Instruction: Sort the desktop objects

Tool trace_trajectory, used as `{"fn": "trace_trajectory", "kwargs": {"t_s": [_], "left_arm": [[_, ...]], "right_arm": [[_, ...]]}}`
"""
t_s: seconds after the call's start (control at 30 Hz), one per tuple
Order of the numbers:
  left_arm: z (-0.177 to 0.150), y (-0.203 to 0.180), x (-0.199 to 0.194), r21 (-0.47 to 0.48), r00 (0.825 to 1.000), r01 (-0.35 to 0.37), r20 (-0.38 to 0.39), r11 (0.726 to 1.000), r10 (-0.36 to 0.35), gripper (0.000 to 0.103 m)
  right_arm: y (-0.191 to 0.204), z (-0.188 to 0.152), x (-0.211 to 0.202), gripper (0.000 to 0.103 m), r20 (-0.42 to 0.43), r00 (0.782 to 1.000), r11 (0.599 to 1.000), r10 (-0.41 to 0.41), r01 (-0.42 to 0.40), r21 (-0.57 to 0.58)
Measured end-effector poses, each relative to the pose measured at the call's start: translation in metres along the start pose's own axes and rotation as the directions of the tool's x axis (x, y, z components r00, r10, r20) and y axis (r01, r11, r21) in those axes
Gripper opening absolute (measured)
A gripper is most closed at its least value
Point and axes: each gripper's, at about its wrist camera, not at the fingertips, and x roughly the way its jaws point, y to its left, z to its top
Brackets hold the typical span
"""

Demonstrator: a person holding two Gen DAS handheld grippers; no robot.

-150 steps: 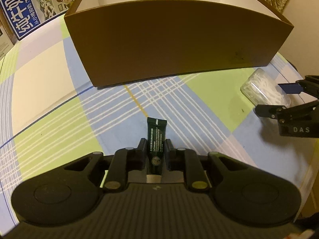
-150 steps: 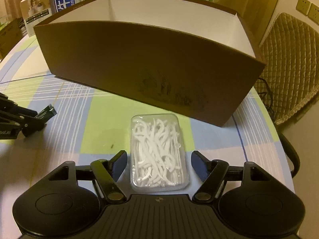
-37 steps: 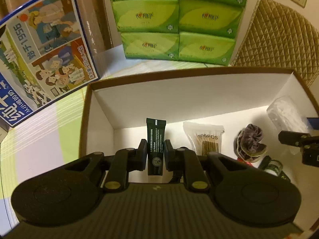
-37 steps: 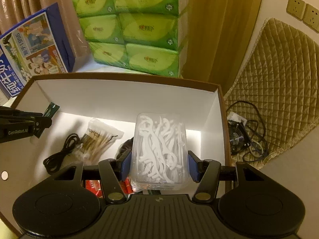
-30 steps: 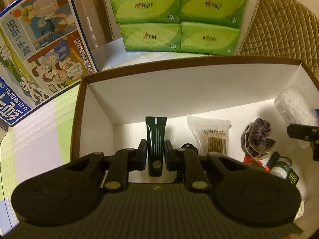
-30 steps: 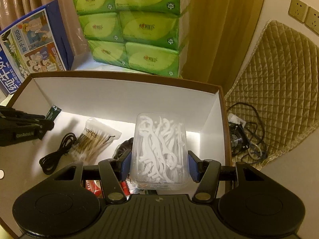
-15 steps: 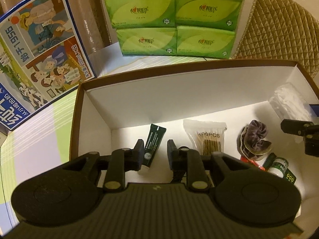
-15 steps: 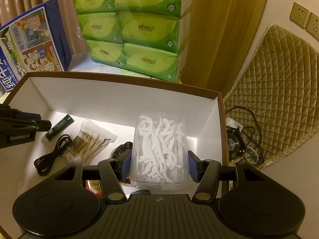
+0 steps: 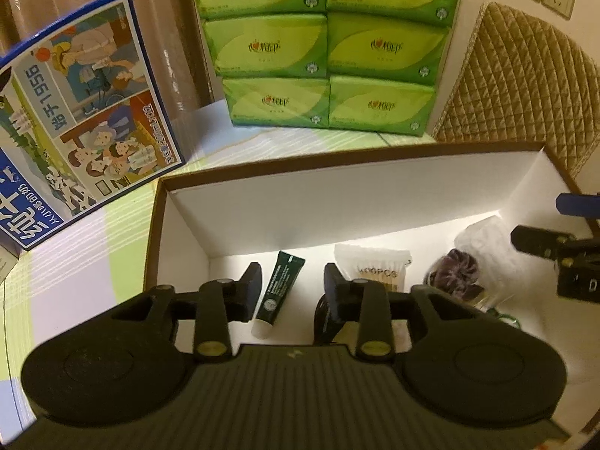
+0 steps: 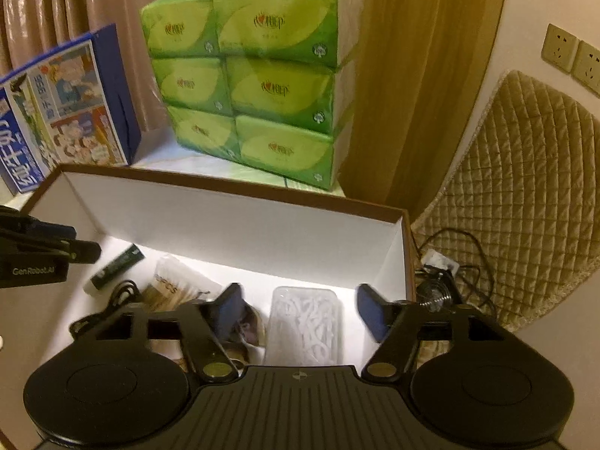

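A brown cardboard box (image 9: 337, 202) with a white inside stands on the table; it also shows in the right wrist view (image 10: 232, 225). My left gripper (image 9: 292, 285) is open above the box. The dark green tube (image 9: 279, 292) lies on the box floor below it, free of the fingers; it also shows in the right wrist view (image 10: 118, 264). My right gripper (image 10: 296, 307) is open above the box's right end. The clear case of white floss picks (image 10: 305, 324) lies on the floor between its fingers, released.
In the box lie a bag of cotton swabs (image 9: 373, 266), a purple hair tie (image 9: 455, 272) and a black cable (image 10: 112, 300). Behind the box stand green tissue packs (image 10: 255, 82) and a blue milk carton (image 9: 75, 123). A quilted chair (image 10: 525, 195) is at right.
Both grippers carried their items from the table over the box. The left opened first and dropped the tube. The right has now opened and the floss case lies on the box floor.
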Motion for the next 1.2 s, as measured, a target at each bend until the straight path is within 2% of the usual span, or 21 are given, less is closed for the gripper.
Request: {"fn": "trace_trajectory", "kwargs": {"t_s": [0.17,0.23,0.33,0.4,0.43,0.53,0.6,0.77,1.07,1.2], "left_arm": [[0.000,0.001,-0.017,-0.009,1.000,0.014,0.026,1.000,-0.014,0.042],[-0.001,0.002,-0.025,-0.014,0.999,0.018,0.038,1.000,-0.018,0.047],[-0.005,0.003,-0.039,-0.016,0.998,0.010,0.059,1.000,-0.009,0.057],[-0.009,0.002,-0.049,-0.014,0.997,0.002,0.077,1.000,-0.001,0.066],[-0.011,0.001,-0.055,-0.012,0.997,-0.002,0.082,1.000,0.003,0.067],[-0.018,-0.002,-0.071,-0.008,0.995,-0.006,0.095,1.000,0.007,0.071],[-0.025,-0.003,-0.082,-0.004,0.995,-0.016,0.101,1.000,0.017,0.079],[-0.043,-0.007,-0.110,0.009,0.991,-0.046,0.126,0.999,0.044,0.083],[-0.077,-0.016,-0.165,0.015,0.980,-0.090,0.181,0.996,0.086,0.102],[-0.094,-0.017,-0.185,-0.013,0.979,-0.101,0.179,0.995,0.102,0.102]], "right_arm": [[0.000,-0.002,-0.013,0.080,0.013,0.999,1.000,0.030,-0.030,-0.001],[0.001,-0.005,-0.021,0.087,0.022,0.998,0.999,0.051,-0.051,-0.003],[0.003,-0.014,-0.038,0.097,0.044,0.996,0.997,0.080,-0.080,-0.002],[0.005,-0.020,-0.047,0.100,0.049,0.995,0.996,0.087,-0.087,0.001],[0.006,-0.023,-0.052,0.101,0.050,0.995,0.996,0.092,-0.092,0.004],[0.009,-0.031,-0.063,0.101,0.041,0.994,0.995,0.100,-0.100,0.007],[0.013,-0.036,-0.071,0.101,0.030,0.995,0.995,0.096,-0.096,0.001],[0.019,-0.052,-0.091,0.101,0.021,0.997,0.997,0.074,-0.074,0.002],[0.032,-0.076,-0.127,0.101,0.028,0.997,0.997,0.073,-0.074,0.019],[0.039,-0.084,-0.143,0.101,0.032,0.997,0.997,0.072,-0.073,0.014]]}}
